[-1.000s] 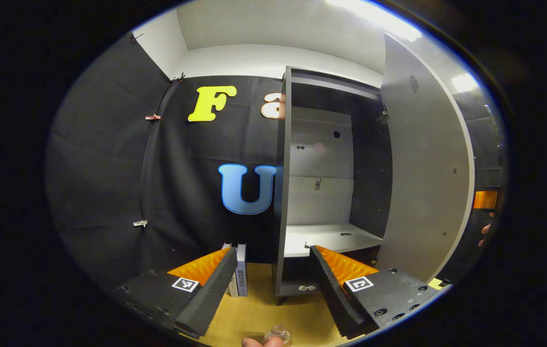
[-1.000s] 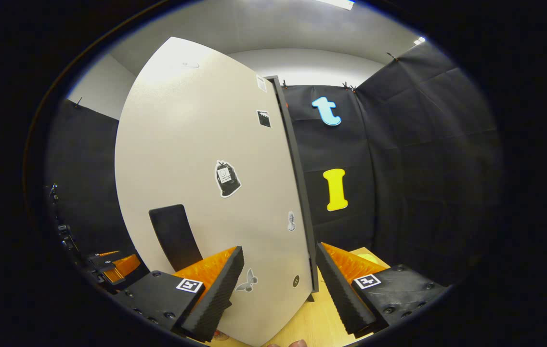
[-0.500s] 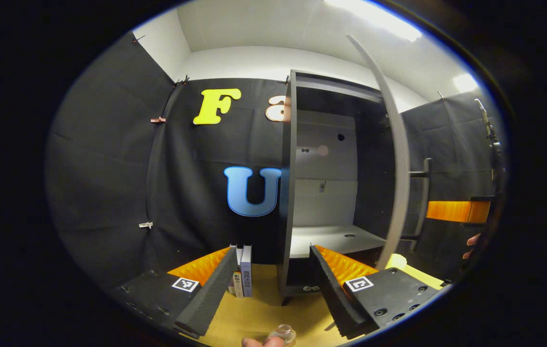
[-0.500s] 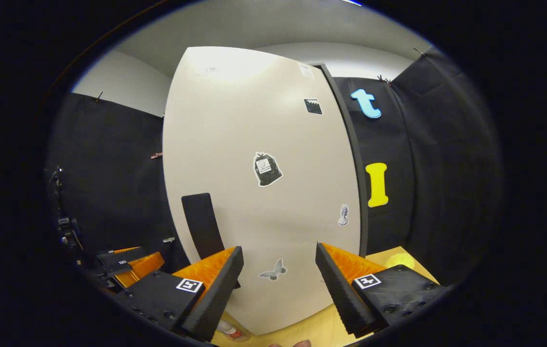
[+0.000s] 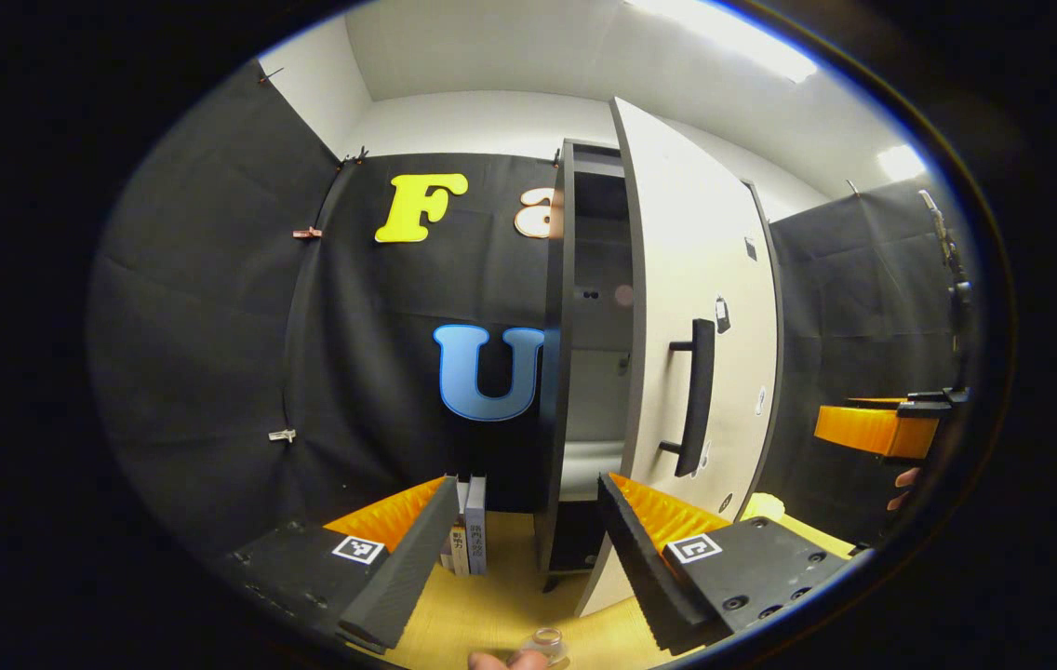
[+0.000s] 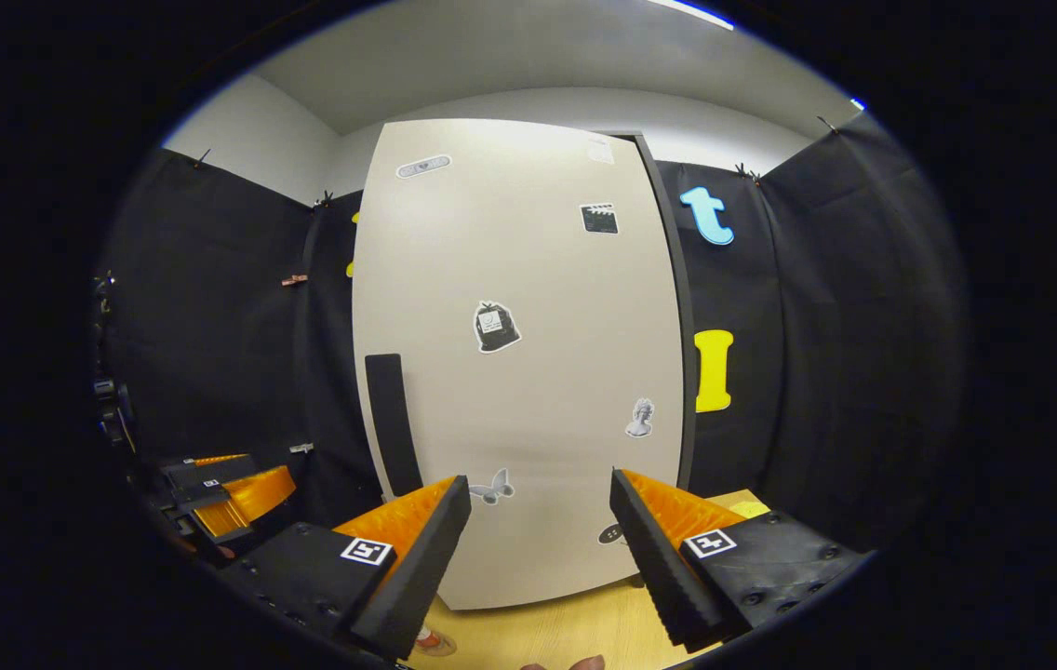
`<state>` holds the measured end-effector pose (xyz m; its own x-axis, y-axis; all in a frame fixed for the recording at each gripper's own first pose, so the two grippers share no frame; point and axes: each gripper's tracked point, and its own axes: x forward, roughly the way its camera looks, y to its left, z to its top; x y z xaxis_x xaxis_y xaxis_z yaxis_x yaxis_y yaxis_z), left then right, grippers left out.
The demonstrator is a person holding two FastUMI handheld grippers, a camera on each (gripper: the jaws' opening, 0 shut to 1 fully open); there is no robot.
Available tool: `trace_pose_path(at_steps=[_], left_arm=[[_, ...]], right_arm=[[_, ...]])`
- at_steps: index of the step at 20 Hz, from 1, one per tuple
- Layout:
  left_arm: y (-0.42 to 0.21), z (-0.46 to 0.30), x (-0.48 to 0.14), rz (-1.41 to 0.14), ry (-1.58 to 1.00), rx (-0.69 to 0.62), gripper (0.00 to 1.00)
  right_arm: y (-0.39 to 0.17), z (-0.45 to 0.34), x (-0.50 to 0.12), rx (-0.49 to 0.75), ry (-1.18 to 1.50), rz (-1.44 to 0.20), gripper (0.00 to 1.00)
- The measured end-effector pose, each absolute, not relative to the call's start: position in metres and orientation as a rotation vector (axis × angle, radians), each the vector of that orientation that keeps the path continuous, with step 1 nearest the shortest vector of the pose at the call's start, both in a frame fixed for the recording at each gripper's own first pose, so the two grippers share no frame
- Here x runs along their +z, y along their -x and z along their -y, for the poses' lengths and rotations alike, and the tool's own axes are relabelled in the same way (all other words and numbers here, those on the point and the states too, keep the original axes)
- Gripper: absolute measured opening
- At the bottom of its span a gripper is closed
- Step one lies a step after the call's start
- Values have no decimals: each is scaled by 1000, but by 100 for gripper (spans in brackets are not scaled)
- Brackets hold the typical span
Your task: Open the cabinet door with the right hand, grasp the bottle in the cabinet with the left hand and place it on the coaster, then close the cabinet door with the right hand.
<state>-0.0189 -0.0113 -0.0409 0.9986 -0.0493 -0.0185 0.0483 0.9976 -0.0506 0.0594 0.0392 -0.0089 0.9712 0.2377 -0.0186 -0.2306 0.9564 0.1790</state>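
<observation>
The dark cabinet [image 5: 555,372] stands on the wooden table. Its pale door [image 5: 696,307] with a black bar handle [image 5: 698,395] hangs a little ajar, leaving a narrow strip of the inside in sight. My left gripper [image 5: 524,558] is open and empty, pointing at the cabinet from a short way back. A clear bottle top [image 5: 544,640] shows at the bottom edge under it. My right gripper [image 6: 538,549] is open in front of the door [image 6: 528,372], with the handle [image 6: 394,423] to its left. I cannot tell whether it touches the door.
Books [image 5: 468,526] stand upright left of the cabinet. A yellow thing [image 5: 761,507] lies on the table to the cabinet's right. A small round thing with red [image 6: 431,640] lies on the wooden table [image 6: 538,633]. The other gripper [image 6: 231,493] is at the left.
The door has swung from wide open to nearly shut. The right gripper followed it round and now faces its front. The left gripper has hardly moved.
</observation>
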Motion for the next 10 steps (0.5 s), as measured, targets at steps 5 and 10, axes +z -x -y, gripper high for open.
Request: trace_pose_path(at_steps=[5, 10], left_arm=[[20, 17, -41, -21, 47, -57, 95], [22, 22, -36, -15, 40, -64, 95]], right_arm=[[-62, -31, -5, 190, -146, -31, 97], [-64, -5, -6, 127, -113, -24, 98]])
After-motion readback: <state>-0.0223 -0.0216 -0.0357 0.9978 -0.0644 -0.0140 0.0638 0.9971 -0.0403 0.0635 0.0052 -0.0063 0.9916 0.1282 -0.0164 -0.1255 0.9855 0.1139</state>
